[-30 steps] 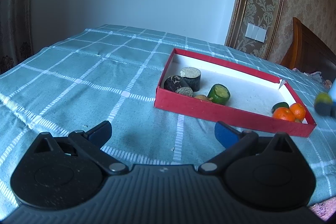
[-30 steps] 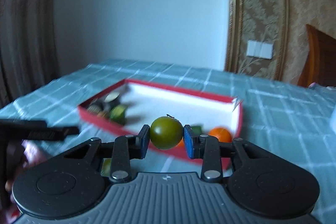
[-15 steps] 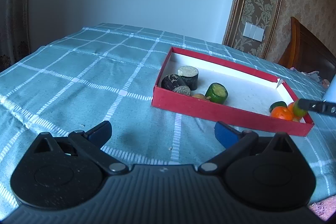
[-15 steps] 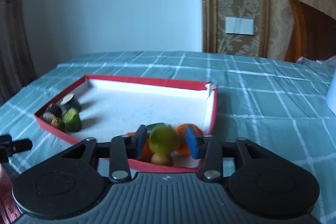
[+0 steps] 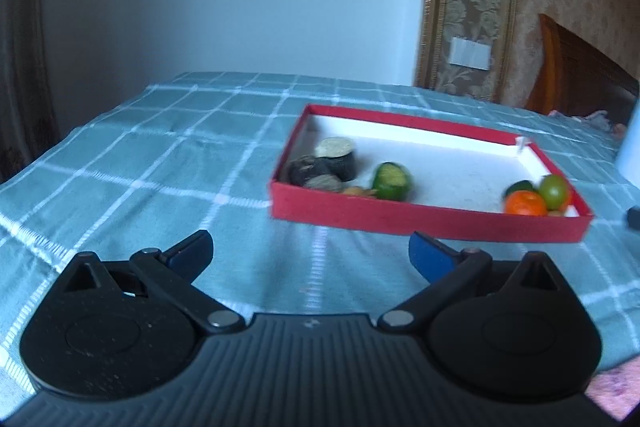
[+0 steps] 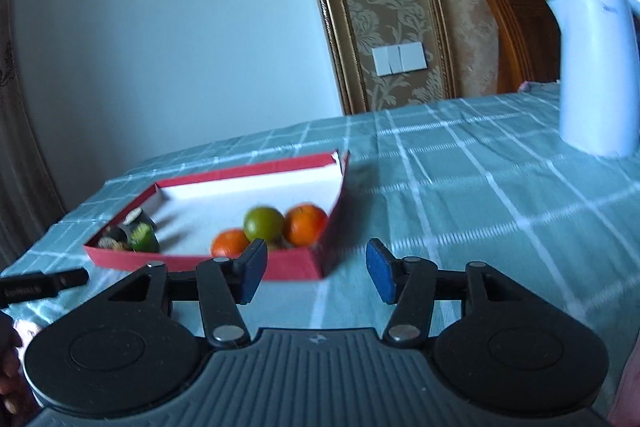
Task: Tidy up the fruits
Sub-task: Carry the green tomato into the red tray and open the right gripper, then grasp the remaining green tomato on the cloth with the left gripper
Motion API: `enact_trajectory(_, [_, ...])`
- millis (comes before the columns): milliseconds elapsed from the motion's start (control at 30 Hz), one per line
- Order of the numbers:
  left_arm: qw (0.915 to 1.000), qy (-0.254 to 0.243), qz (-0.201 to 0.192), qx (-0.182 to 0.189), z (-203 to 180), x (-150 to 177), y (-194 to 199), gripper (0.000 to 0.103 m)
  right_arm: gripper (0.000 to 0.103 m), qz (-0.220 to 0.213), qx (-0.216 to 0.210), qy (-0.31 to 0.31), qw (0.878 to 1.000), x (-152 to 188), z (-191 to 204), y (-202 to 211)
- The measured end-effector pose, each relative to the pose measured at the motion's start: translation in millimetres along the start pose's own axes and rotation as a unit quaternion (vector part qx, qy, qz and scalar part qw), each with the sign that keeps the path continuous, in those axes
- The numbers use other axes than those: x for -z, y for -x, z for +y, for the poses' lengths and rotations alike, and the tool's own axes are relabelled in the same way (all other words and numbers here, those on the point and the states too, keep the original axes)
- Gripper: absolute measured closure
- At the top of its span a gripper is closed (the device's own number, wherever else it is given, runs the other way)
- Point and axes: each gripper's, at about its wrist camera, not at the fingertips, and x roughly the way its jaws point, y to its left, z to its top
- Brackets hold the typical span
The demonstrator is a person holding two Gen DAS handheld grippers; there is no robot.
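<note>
Right gripper [image 6: 316, 271], jaws spread and empty — they have just been opening, and nothing lies between the blue pads. A second ago those jaws clasped the green fruit [image 6: 264, 225]; it now sits inside the red tray [image 6: 296, 265], in the near right corner, touching the two oranges [image 6: 306, 224] that flank it. The gripper stands just outside that same corner, beside the tray wall rather than over the fruit. Judged from this, the placing of this piece is complete, and the citrus group in that corner has grown by one.

The green fruit is round, smooth and olive-to-lime in colour, with a soft sheen; it rests partly on its neighbours, above a small brown item tucked under it. Its outline is slightly blurred, so whether it has fully settled cannot be told.

At the tray's opposite, left end lies a separate cluster — a cut green piece [image 5: 392, 181], a dark cylinder [image 5: 338, 159] and dark lumps. The left gripper [image 5: 310, 253] hangs in front of the tray, above the checked cloth of the worktop [image 5: 160, 163], jaws wide apart and holding nothing. A white kettle [image 6: 596, 71] stands well apart from the tray, to its right.
</note>
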Motion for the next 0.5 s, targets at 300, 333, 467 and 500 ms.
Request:
enact_trajectory(300, [0.9981, -0.054, -0.009, 0.027, -50, 1, 13, 0.0, 0.049, 0.001, -0.001, -0.05, 0.999, 8, -15, -5])
enact_trajectory(333, [0.9981, -0.054, -0.008, 0.03, -54, 2, 12, 0.0, 0.049, -0.001, -0.001, -0.054, 0.999, 9, -16, -5])
enact_trajectory(467, [0.9974, -0.065, -0.002, 0.033, -67, 5, 8, 0.0, 0.049, -0.002, -0.002, -0.063, 0.998, 10, -19, -4])
enact_trajectory(500, [0.9972, -0.068, 0.0, 0.032, -70, 6, 7, 0.0, 0.049, -0.002, -0.003, -0.063, 0.998, 11, -19, -4])
